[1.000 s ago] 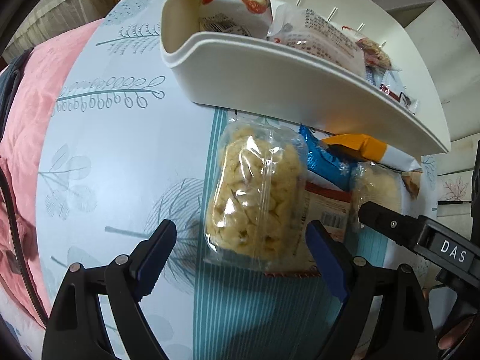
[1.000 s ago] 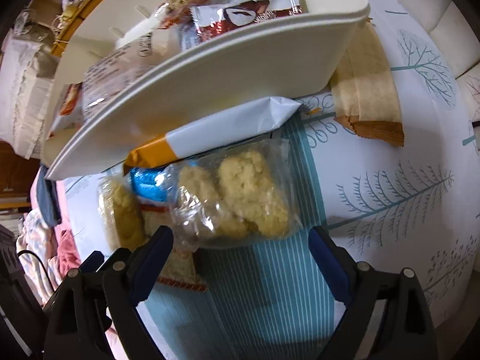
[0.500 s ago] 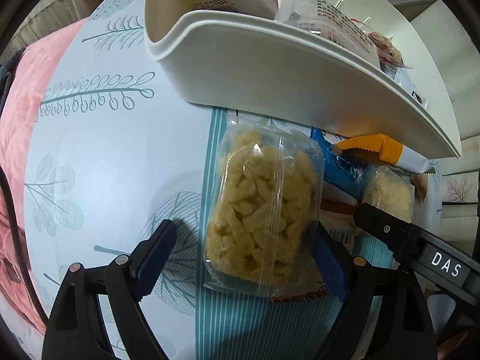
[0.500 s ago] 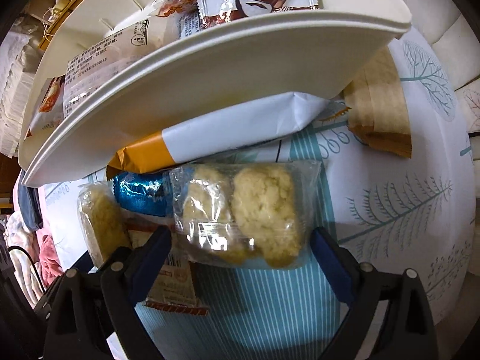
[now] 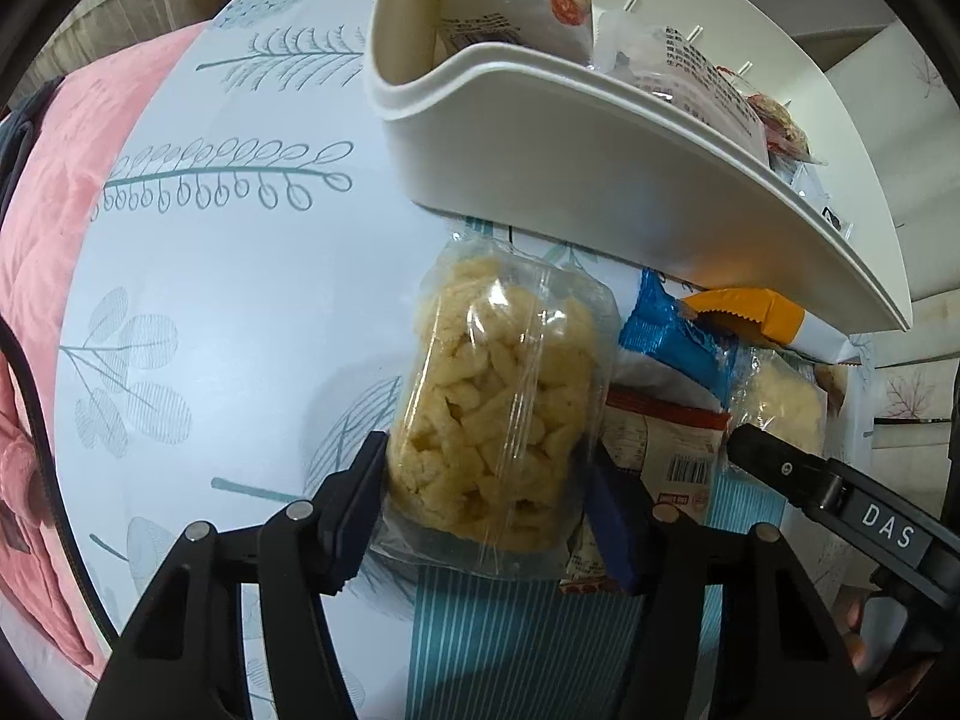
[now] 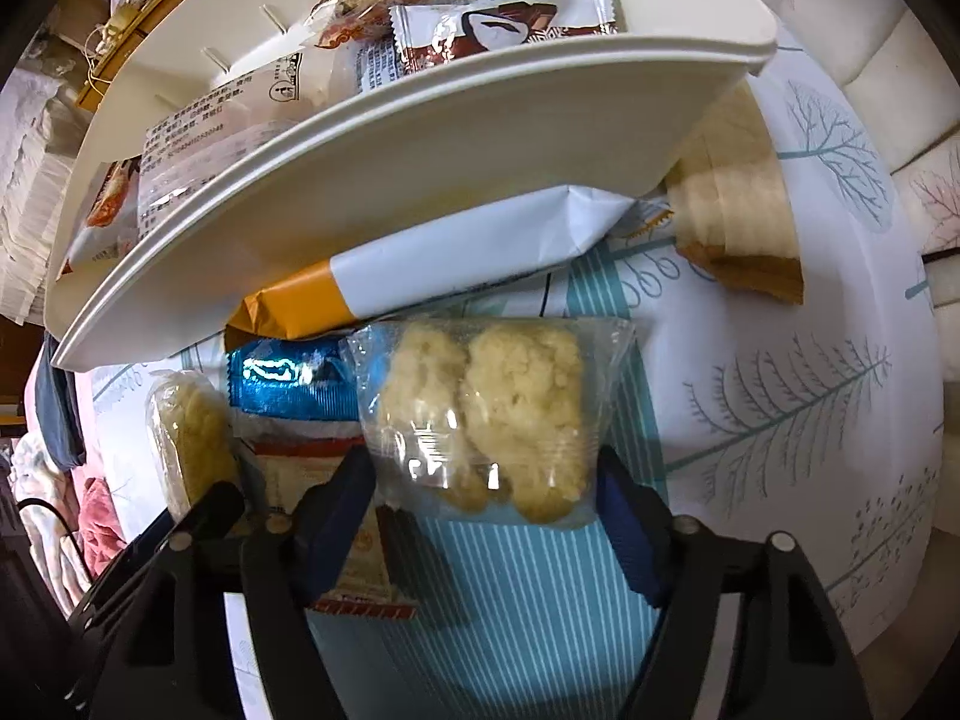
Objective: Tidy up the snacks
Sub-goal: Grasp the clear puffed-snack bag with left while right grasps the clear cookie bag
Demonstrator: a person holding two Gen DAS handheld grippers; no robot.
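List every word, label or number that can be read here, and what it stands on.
"DAS": on the right tool's arm.
White packets in the bin: small print, unreadable.
Red-edged packet: barcode and badge, too small to read.

left hand-held gripper, jaws just closing, pinches a clear bag of puffed snacks below the white tray

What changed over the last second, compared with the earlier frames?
Both grippers' jaws have just been closing. The left gripper now clamps the clear bag of puffed sticks; the right gripper closes on the clear pack of pale cakes. The white bin, blue packet and orange-ended packet stayed put.
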